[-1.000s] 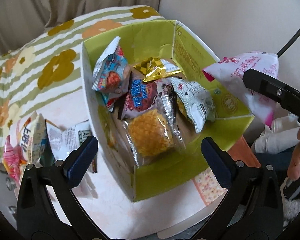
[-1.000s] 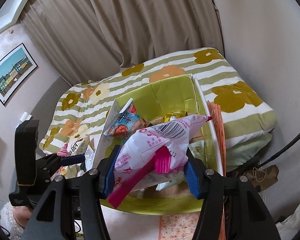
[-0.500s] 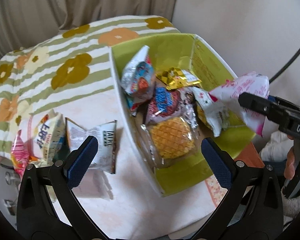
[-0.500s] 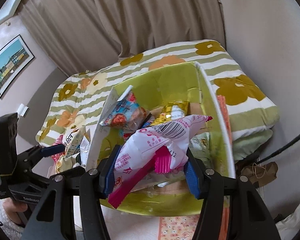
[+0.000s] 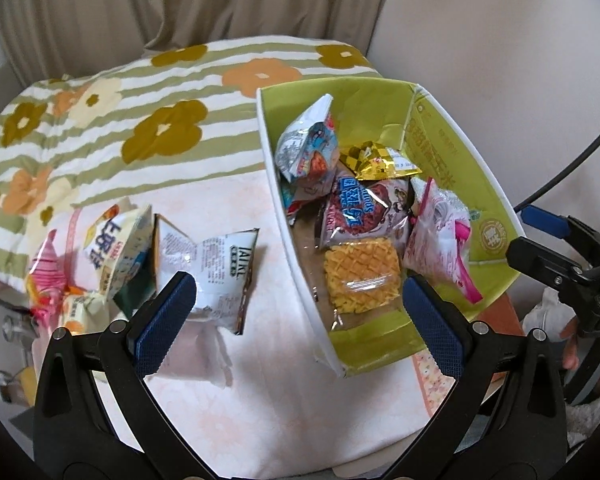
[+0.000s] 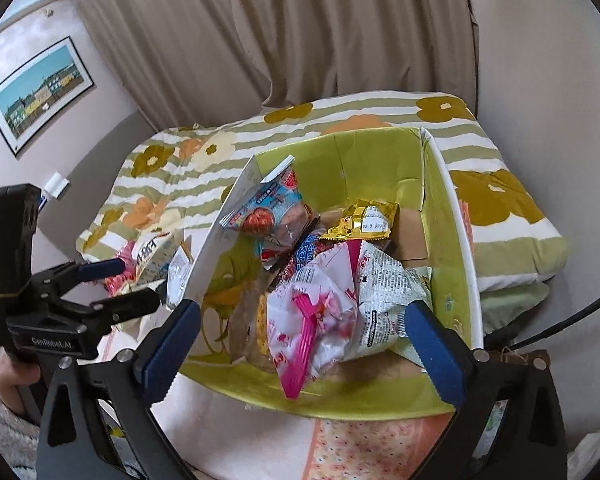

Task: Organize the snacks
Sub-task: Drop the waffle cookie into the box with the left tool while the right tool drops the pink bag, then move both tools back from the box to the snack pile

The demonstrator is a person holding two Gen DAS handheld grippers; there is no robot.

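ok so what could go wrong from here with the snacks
1. The pink packet just dropped from the opening right claw lies loosely atop the pile in the box; it may slide about.
2. The box is filling, so later packets might spill over its low near wall.
3. The left claw hangs open over the white packet; grabbing that crinkly bag by its edge could slip.
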